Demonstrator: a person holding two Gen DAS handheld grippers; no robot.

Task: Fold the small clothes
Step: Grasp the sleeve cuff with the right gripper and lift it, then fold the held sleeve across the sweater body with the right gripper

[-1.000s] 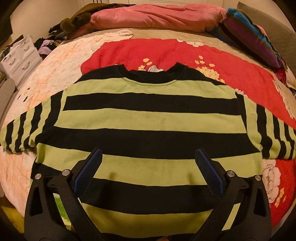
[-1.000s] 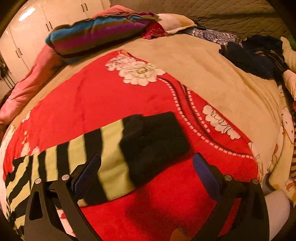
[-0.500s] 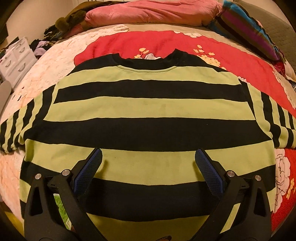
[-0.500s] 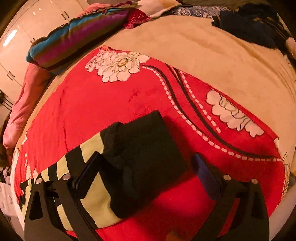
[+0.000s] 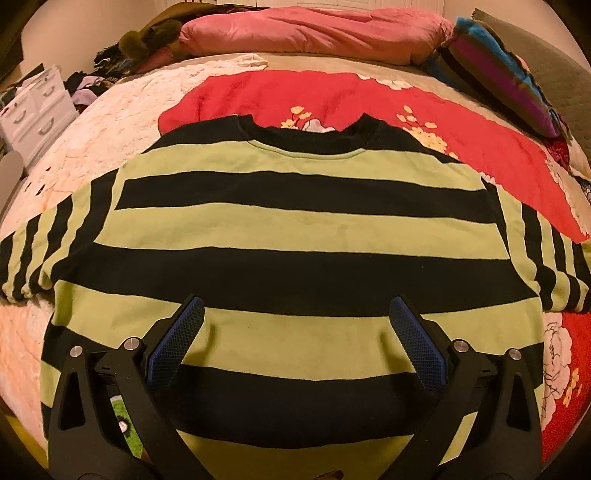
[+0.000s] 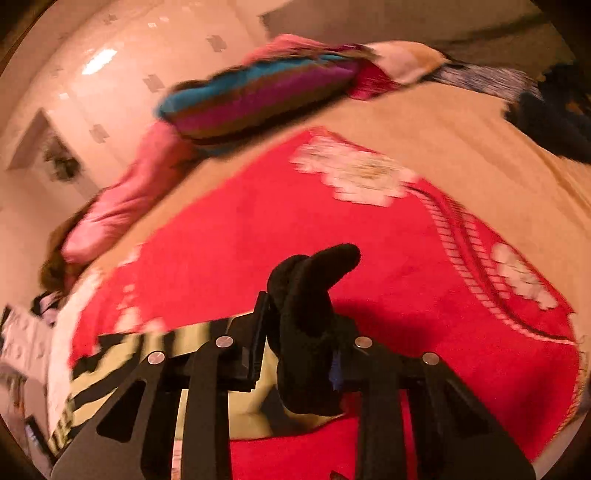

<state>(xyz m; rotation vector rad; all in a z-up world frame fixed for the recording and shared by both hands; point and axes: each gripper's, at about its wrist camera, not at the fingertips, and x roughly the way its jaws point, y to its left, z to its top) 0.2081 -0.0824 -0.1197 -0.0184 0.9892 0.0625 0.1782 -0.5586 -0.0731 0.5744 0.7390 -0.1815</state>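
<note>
A green-and-black striped sweater [image 5: 295, 229] lies flat, front up, on the bed, neck at the far side and both sleeves spread out. My left gripper [image 5: 295, 306] hovers open over its lower body, blue pads [image 5: 173, 343] wide apart with nothing between them. In the right wrist view my right gripper [image 6: 299, 332] is closing, its jaws pinching the sleeve's black cuff [image 6: 314, 273], which bunches up and sticks out above the fingers. The striped sleeve [image 6: 122, 354] trails off to the left, lifted off the red blanket [image 6: 332, 221]. This view is blurred by motion.
The red flowered blanket [image 5: 369, 96] lies under the sweater. A pink pillow [image 5: 314, 33] and a striped pillow [image 5: 498, 81] sit at the far edge of the bed. White drawers [image 5: 33, 107] stand at the left. Dark clothes [image 6: 554, 122] are piled at the far right.
My right gripper has gone from wide open around the black cuff to pinching it, and has tilted up, raising the cuff. The left gripper has stayed open, nearly still.
</note>
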